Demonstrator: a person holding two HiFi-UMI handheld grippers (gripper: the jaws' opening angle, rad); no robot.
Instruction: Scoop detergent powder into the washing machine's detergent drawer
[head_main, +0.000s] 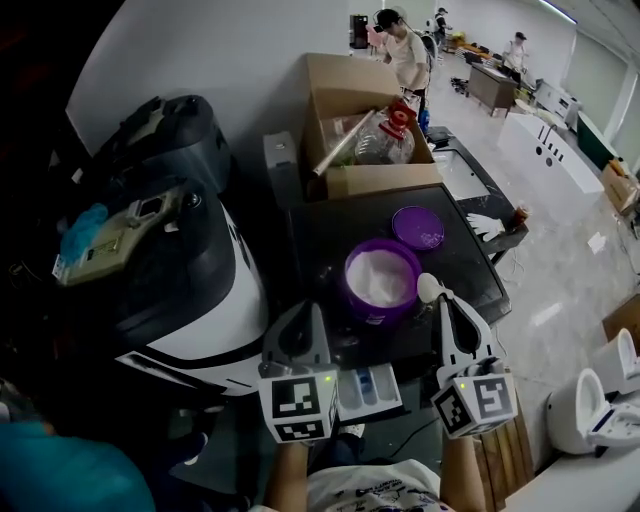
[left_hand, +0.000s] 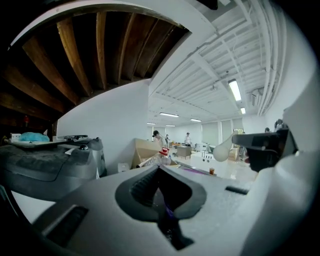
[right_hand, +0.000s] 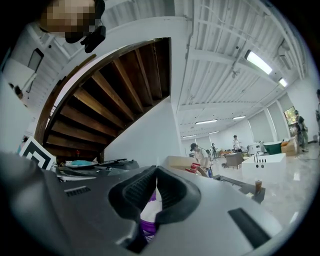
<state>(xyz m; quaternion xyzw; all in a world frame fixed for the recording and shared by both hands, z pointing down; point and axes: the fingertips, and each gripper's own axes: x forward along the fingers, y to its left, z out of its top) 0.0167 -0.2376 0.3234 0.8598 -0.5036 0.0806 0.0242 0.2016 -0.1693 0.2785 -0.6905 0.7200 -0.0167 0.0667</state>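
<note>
Drawer: the detergent drawer is nearest, pulled out low between the two marker cubes. Its compartments show pale and blue, and I cannot tell whether any powder is in them.
Left gripper: the left gripper has its jaws pressed together on nothing and hovers just left of the tub.
Right gripper: the right gripper is clamped on the handle of a white scoop, whose bowl points forward beside the tub's right rim. I cannot tell whether the bowl is loaded.
Tub: the purple tub stands open on the dark table with white powder high inside. Its lid lies just behind it.
Machine: the black-and-white washing machine fills the left.
Beyond: a cardboard box, then people far off in the hall.
Risk, grip: the handle is pinched only at the jaw tips, so it could twist and tip powder onto the table.
Risk, tub: nothing steadies the tub, so a hard dig could shove it.
Risk, drawer: the compartments look narrow, so a hasty pour could miss or fill the wrong one.
</note>
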